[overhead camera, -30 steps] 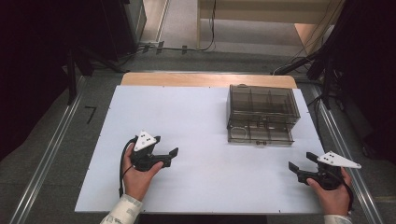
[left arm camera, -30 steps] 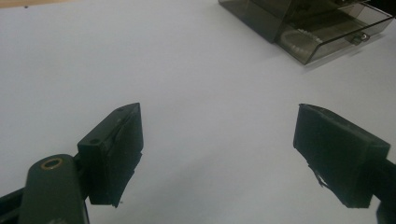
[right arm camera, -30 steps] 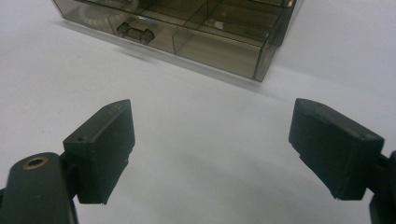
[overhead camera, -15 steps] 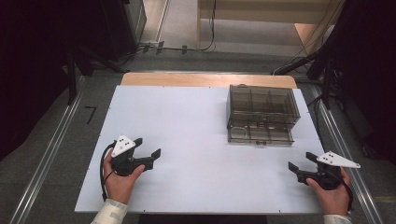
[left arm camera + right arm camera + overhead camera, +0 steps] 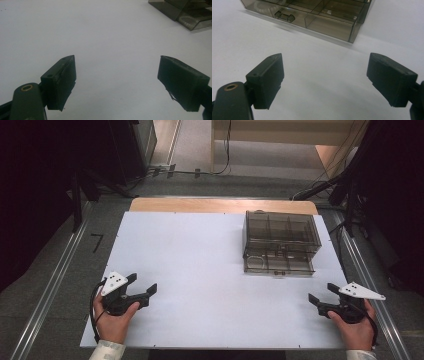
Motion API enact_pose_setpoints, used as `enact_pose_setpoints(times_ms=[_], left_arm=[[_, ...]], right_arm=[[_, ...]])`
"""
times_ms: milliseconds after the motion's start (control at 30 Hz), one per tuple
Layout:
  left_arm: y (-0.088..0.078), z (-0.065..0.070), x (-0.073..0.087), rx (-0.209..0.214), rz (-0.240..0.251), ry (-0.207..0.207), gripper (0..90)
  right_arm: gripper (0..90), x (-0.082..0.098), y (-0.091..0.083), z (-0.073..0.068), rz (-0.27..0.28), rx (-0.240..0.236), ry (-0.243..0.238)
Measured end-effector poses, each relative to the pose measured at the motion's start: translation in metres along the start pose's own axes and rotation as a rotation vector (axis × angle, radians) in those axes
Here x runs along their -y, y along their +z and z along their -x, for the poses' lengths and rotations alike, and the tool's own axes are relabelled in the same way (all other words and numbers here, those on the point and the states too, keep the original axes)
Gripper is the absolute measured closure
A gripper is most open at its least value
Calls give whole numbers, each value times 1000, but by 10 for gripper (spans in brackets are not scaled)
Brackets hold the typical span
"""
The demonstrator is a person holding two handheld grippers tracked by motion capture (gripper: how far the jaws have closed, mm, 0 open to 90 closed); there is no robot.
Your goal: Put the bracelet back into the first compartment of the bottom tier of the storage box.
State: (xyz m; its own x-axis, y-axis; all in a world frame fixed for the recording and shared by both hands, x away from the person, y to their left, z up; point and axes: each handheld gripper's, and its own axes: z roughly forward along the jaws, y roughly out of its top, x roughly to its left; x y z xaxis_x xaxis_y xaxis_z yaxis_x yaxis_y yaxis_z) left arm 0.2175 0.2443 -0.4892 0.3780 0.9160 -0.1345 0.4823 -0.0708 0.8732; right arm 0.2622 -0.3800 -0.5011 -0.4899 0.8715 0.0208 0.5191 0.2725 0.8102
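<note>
A smoky clear plastic box (image 5: 281, 241) with inner compartments stands on the white table top (image 5: 200, 255) at the right rear. Its corner (image 5: 185, 12) appears far off in the left gripper view, and its front wall (image 5: 312, 17) is close in the right gripper view, with small parts inside. My left gripper (image 5: 142, 285) rests near the front left edge, open and empty, jaws wide apart (image 5: 117, 85). Near the front right corner, my right gripper (image 5: 321, 292) is open too, nothing between its jaws (image 5: 324, 82).
The white top lies on a wooden table whose bare strip (image 5: 220, 205) shows at the back. Metal rails (image 5: 45, 295) run along both sides on the grey floor. Dark equipment and cables (image 5: 320, 185) stand beyond the table.
My left gripper has slid left and back toward the front left edge of the table. The right gripper has stayed put.
</note>
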Motion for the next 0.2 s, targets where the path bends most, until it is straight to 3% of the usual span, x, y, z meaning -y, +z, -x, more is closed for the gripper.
enact_pose_setpoints(times_ms=[200], left_arm=[[-1,-3,3,-22,-22,5,156]], right_arm=[[129,0,0,0,0,1,1]])
